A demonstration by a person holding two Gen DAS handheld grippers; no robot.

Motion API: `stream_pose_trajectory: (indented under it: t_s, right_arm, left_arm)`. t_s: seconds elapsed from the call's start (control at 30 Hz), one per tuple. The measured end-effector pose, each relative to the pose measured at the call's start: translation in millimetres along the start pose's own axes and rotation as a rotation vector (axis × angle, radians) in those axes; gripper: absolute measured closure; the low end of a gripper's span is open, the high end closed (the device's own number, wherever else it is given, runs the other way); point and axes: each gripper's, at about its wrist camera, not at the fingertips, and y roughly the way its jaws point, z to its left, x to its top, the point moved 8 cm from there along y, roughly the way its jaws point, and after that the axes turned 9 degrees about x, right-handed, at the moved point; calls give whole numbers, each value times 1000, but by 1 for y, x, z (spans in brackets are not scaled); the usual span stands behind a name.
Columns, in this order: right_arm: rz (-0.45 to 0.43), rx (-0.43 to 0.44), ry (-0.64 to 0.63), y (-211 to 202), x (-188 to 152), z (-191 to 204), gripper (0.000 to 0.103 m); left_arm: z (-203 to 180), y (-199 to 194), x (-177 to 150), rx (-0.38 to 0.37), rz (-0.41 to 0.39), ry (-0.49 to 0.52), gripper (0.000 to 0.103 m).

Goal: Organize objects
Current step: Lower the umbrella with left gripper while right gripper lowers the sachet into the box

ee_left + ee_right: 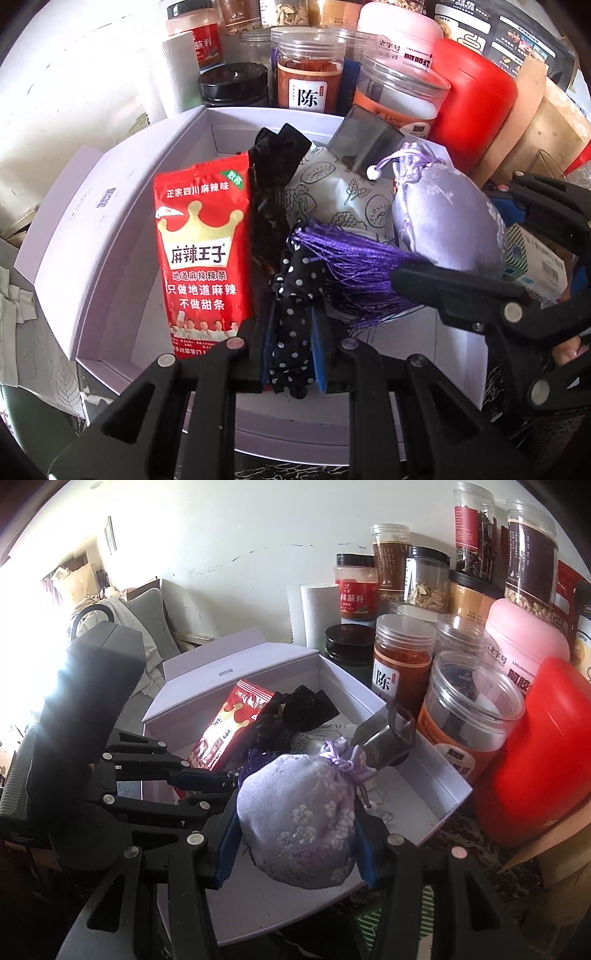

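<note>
An open lilac-white box (122, 236) (436, 775) holds a red snack packet (203, 258) (225, 734), a black velvet piece (273, 166), a grey printed pouch (343, 195) and a metal funnel (365, 136) (384, 738). My left gripper (293, 354) (221, 779) is shut on a black polka-dot fabric bow (295, 295) just over the box's near part. My right gripper (295, 843) (480, 236) is shut on a lilac embroidered sachet (306, 827) (447, 218), held above the box's right side. Its purple tassel (354, 273) hangs across the pouch.
Behind the box stand several jars, among them a chili jar (308, 74) (399, 664), a clear wide jar (402, 96) (476, 701) and a black-lidded jar (232, 85). A red container (476, 107) (535, 749) and brown bags (532, 122) crowd the right side.
</note>
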Motion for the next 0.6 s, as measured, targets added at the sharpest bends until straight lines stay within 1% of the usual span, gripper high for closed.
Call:
stream_pose_trajectory:
  t_s: [0.27,0.47,0.6]
  right_arm:
    - [57,13,9,14,-10,-1,50]
    - [76,19,10,19,-14,-3,49]
    - [83,15,4,20,-15,-1,47]
  left_arm:
    - [-5,15,-8,-2,41,19,86]
    - [-5,16,-9,-15,36,16,86]
    - [-7,16,-10,-5,37,22,86]
